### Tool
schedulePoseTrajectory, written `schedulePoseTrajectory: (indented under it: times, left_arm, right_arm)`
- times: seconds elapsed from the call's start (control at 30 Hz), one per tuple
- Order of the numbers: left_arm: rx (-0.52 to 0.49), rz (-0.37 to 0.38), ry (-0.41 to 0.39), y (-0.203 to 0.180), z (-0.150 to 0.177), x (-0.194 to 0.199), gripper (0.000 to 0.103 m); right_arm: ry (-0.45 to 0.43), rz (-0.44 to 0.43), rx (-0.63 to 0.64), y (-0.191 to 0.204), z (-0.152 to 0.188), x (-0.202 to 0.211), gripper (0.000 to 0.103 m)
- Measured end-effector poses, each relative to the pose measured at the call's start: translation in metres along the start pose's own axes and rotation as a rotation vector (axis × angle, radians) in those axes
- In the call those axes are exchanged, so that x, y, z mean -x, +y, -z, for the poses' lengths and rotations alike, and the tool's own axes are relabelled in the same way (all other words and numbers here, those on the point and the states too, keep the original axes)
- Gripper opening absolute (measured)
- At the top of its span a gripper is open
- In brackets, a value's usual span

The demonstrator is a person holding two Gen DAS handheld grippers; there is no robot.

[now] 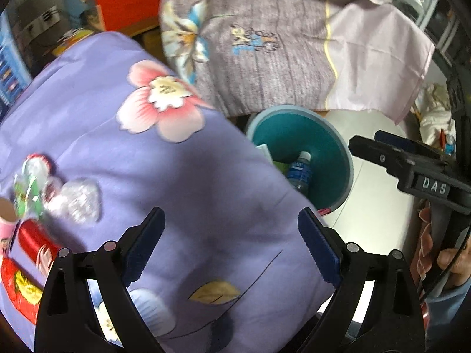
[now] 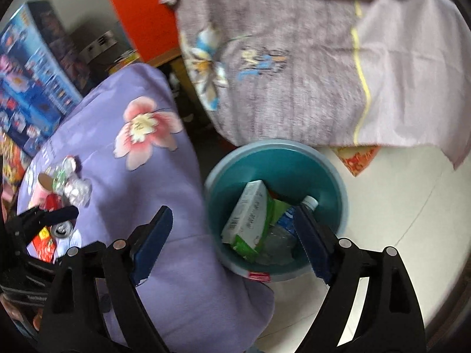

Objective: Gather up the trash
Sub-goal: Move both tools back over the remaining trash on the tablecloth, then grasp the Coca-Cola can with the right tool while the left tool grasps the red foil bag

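Note:
A teal trash bin stands on the pale floor beside the purple floral cloth. It holds a white-green carton, a blue-labelled bottle and clear plastic. My right gripper is open and empty above the bin's near-left rim. My left gripper is open and empty over the cloth. Trash lies at the cloth's left: crumpled foil, a red can, a pink paper cup, a green wrapper and a red packet. The bin also shows in the left wrist view.
A grey floral cloth hangs behind the bin. An orange cabinet and a blue toy box stand at the back left. The right gripper's body shows at the right of the left wrist view. The left gripper shows in the right wrist view.

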State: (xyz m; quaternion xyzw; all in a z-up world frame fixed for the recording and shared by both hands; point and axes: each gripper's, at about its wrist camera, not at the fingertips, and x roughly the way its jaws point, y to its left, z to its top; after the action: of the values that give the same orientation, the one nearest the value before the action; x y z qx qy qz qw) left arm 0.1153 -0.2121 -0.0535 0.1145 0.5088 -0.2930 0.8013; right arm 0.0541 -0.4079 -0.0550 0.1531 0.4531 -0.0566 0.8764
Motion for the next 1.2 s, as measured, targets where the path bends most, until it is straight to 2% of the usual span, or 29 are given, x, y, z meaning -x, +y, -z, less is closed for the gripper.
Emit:
schedulePoseTrajectory:
  times: [0.2,0.43,0.57,0.77,0.87,1.0,1.2]
  left_arm:
    - [0.080,-0.032,-0.028,0.040,0.024,0.021,0.097]
    - [0.206,-0.094,-0.055,0.103,0.063,0.048,0.098]
    - [0.301,-0.141,-0.055,0.144,0.087,0.062,0.098]
    - [0.503,-0.215,-0.069,0.218,0.139,0.086,0.098]
    - [0.593,-0.211,-0.076,0.248,0.162,0.092,0.098]
    - [0.649,-0.226,-0.090,0.272,0.181,0.094,0.098]
    - [0.715,-0.188,-0.083,0.295,0.198,0.088,0.098]
  right_arm:
    - [0.030,-0.033,0.069,0.049,0.002,-0.004,0.080]
    - [0.101,-0.079,0.144,0.113,0.004,-0.024,0.080]
    - [0.130,-0.114,0.200,0.153,0.005,-0.036,0.080]
    - [0.197,-0.165,0.346,0.225,0.007,-0.055,0.080]
    - [0.219,-0.180,0.396,0.254,0.007,-0.062,0.080]
    - [0.253,-0.215,0.460,0.295,0.007,-0.073,0.080]
    - [0.289,-0.272,0.543,0.344,0.010,-0.092,0.080]
